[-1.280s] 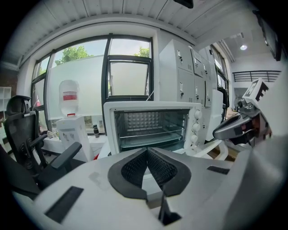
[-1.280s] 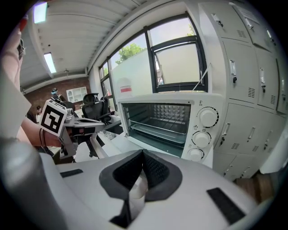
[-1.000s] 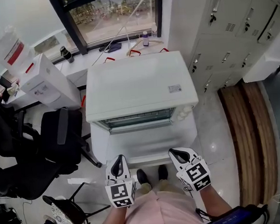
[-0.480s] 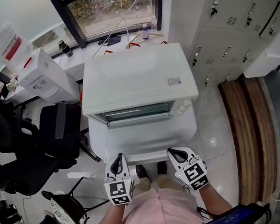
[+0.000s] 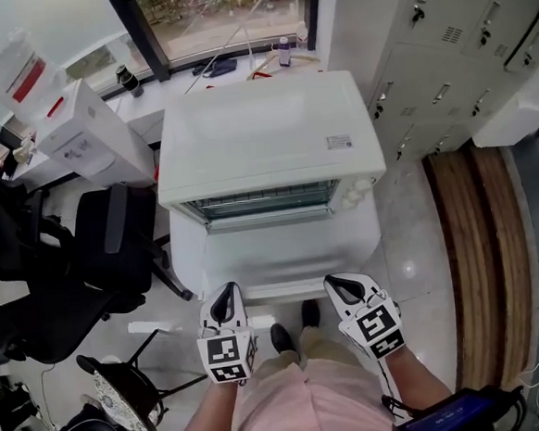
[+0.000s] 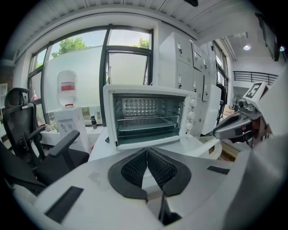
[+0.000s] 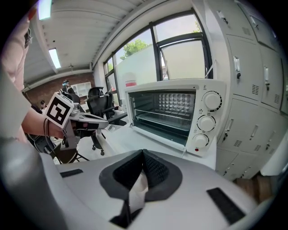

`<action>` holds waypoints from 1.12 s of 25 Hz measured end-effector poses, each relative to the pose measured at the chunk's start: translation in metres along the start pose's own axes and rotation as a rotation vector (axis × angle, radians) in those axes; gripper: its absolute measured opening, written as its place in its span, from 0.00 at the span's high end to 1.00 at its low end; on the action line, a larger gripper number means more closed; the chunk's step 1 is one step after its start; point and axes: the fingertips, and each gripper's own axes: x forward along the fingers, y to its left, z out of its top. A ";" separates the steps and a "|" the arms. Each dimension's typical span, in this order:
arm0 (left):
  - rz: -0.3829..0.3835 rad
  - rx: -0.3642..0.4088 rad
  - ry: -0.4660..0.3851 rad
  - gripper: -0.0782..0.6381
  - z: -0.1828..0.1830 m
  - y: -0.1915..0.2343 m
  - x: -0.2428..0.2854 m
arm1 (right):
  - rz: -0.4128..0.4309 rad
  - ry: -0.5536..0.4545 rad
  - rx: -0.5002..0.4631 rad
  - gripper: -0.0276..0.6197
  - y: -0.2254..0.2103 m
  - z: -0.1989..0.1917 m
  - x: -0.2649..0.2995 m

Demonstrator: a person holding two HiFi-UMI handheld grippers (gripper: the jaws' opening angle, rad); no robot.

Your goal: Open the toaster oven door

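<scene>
The white toaster oven (image 5: 268, 136) stands straight ahead with its door (image 5: 282, 255) folded down flat toward me. Its wire rack and dark inside show in the left gripper view (image 6: 148, 114) and the right gripper view (image 7: 166, 110). Three knobs (image 7: 210, 101) sit on its right side. My left gripper (image 5: 225, 302) is shut with nothing in it, just short of the door's front edge, and its pads (image 6: 155, 167) meet at the tip. My right gripper (image 5: 341, 288) is also shut and empty at the door's right front corner, its pads (image 7: 153, 170) together.
A black office chair (image 5: 114, 250) and a water dispenser (image 5: 82, 141) stand to the left. White lockers (image 5: 442, 47) and a wooden bench (image 5: 478, 268) are on the right. Bottles sit on the window sill (image 5: 239, 63) behind the oven. My shoes (image 5: 292, 327) are below the door.
The head view has shifted slightly. Both grippers stay shut near the door's front edge, and the door lies open flat throughout.
</scene>
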 end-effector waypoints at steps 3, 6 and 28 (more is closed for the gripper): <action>-0.033 0.014 -0.005 0.87 0.001 -0.003 0.001 | -0.043 -0.005 0.025 0.96 -0.004 -0.004 -0.003; -0.053 0.019 -0.003 0.87 -0.002 -0.005 -0.002 | -0.063 -0.001 0.035 0.96 -0.001 -0.008 -0.005; -0.074 0.028 0.076 0.87 -0.051 -0.005 -0.002 | -0.077 0.073 0.044 0.96 0.010 -0.051 0.008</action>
